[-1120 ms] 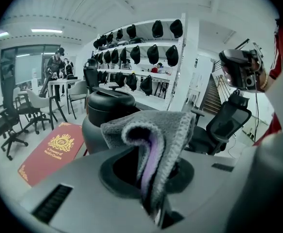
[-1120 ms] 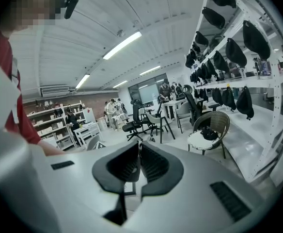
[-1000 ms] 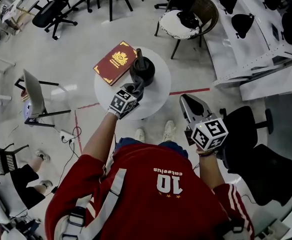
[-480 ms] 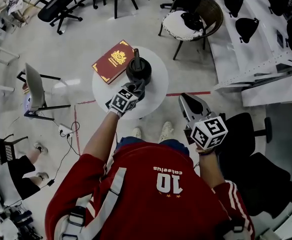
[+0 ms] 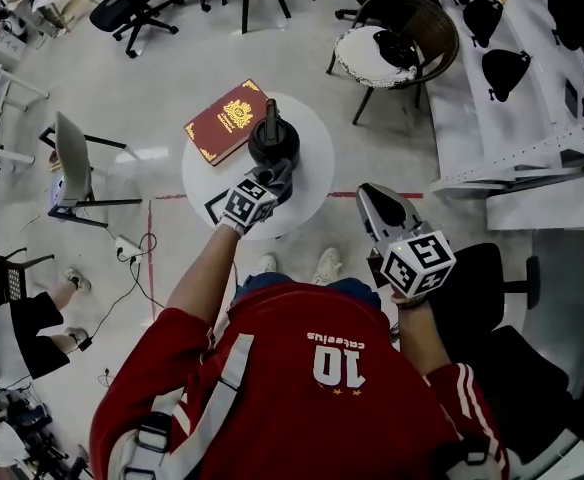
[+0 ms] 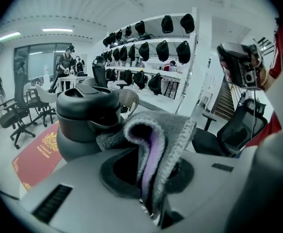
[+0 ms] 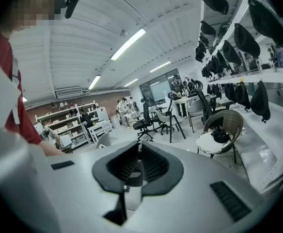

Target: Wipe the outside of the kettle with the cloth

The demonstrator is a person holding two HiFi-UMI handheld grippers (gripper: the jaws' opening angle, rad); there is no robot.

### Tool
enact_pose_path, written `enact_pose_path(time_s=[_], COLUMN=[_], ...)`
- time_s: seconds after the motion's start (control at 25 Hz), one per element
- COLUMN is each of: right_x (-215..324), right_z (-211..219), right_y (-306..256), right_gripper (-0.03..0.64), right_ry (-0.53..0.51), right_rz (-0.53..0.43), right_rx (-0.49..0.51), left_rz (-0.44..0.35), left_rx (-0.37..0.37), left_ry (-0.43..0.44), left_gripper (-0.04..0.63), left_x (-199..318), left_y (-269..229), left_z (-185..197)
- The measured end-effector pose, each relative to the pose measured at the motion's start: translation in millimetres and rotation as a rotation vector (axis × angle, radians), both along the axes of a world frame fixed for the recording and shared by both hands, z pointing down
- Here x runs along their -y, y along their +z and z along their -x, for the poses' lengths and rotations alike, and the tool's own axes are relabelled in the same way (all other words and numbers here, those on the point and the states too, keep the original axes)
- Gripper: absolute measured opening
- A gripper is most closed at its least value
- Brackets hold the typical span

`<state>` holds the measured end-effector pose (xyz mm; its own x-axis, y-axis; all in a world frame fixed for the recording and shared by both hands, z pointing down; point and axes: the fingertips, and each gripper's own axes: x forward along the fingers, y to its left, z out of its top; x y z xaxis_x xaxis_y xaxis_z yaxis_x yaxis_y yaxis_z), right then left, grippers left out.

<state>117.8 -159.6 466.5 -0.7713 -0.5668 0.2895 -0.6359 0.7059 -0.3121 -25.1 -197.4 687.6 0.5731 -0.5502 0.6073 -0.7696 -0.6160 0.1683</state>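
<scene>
Head view: black kettle (image 5: 273, 140) stands approx. at the centre of the round tabletop (image 5: 312, 183). A red book (image 5: 226, 121) lies just beside it at the far-left edge (one corner goes past the rim). L gripper (image 5: 275, 180) is at the kettle's near side. R gripper (image 5: 374, 198) is held apart, off the tabletop's right edge.

Left gripper view: jaws clamped on a grey cloth (image 6: 158, 140) w/ purple inside; the cloth touches the kettle's wall.

Right gripper view: jaws together, nothing between them.

Fuzzy knit cloth (image 6: 166, 136); matt (plastic-looking) kettle (image 6: 76, 142).
</scene>
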Motion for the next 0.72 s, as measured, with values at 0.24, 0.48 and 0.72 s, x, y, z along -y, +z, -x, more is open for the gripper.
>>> enact_pose_path(time_s=[0.24, 0.48, 0.72], right_x=[13.7, 27.4, 36.9], right_z=[-13.3, -22.3, -31.8], right_y=[6.6, 9.7, 13.1], right_gripper=[0.034, 0.034, 0.034], right_ry=[-0.035, -0.068, -0.091], right_rz=[-0.004, -0.009, -0.009], right_rx=[-0.008, -0.003, -0.002], left_rz=[0.013, 0.004, 0.011], left_rx=[-0.031, -0.036, -0.032], left_ry=[-0.047, -0.073, -0.079], left_gripper=[0.048, 0.048, 0.048], left_x=[5.9, 16.8, 28.6], left_y=[3.5, -0.9, 1.3], left_z=[-12.5, -23.9, -37.6])
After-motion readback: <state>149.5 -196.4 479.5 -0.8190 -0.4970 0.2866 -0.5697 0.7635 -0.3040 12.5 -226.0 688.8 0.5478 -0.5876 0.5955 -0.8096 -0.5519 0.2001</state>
